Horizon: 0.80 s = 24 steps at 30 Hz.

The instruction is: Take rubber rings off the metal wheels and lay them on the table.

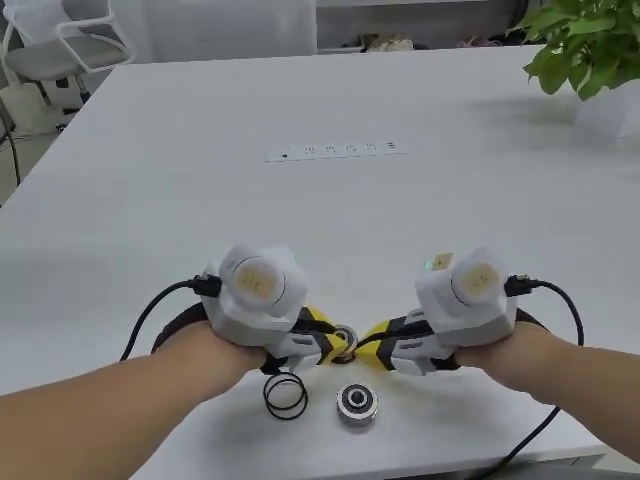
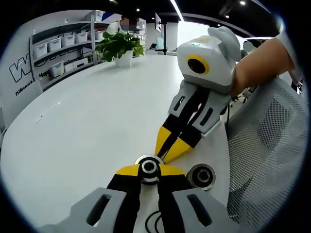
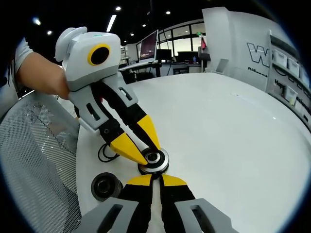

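A metal wheel [image 1: 346, 336] with a dark rubber rim sits between the two grippers near the table's front edge. My left gripper [image 2: 149, 171] is shut on this wheel [image 2: 148, 166], one yellow tip on each side. My right gripper [image 3: 156, 180] is shut, its tips meeting at the wheel's [image 3: 154, 159] near rim; I cannot tell whether they pinch the rubber. A second wheel [image 1: 357, 402] lies flat closer to me. Two loose black rubber rings [image 1: 285, 395] lie overlapping on the table beside it, under the left gripper [image 1: 328, 345].
The white table [image 1: 330, 220] stretches far ahead, with a socket strip [image 1: 335, 151] set in its middle. A potted plant [image 1: 585, 45] stands at the back right and a white chair [image 1: 60, 45] at the back left. The table's front edge runs just below the second wheel.
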Each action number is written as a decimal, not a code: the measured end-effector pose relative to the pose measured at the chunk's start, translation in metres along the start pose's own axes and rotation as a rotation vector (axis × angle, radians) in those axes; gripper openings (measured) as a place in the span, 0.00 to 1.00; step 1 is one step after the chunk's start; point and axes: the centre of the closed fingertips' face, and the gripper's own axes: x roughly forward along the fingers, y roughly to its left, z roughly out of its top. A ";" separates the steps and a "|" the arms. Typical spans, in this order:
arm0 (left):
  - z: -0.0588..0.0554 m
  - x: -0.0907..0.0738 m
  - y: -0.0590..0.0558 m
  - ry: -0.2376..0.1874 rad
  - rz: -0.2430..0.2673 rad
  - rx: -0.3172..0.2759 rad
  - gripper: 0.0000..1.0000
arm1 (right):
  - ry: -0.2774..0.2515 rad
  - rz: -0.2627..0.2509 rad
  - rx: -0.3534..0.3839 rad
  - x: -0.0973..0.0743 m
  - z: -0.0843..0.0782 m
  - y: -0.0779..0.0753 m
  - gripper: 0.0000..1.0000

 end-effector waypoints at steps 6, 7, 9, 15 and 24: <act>0.000 0.000 0.000 -0.003 0.001 0.000 0.07 | 0.005 -0.003 0.022 -0.001 0.000 -0.001 0.00; 0.000 0.000 0.000 -0.003 0.001 0.000 0.07 | 0.005 -0.003 0.030 -0.001 0.000 -0.002 0.00; 0.000 0.000 -0.001 -0.003 0.000 0.001 0.07 | 0.008 -0.006 0.051 -0.001 0.000 -0.003 0.00; 0.000 0.000 0.000 -0.002 -0.002 0.003 0.07 | 0.001 0.006 0.134 -0.004 0.000 -0.004 0.00; 0.000 0.000 0.000 -0.003 -0.003 0.002 0.07 | -0.009 0.014 0.199 -0.006 0.002 -0.004 0.00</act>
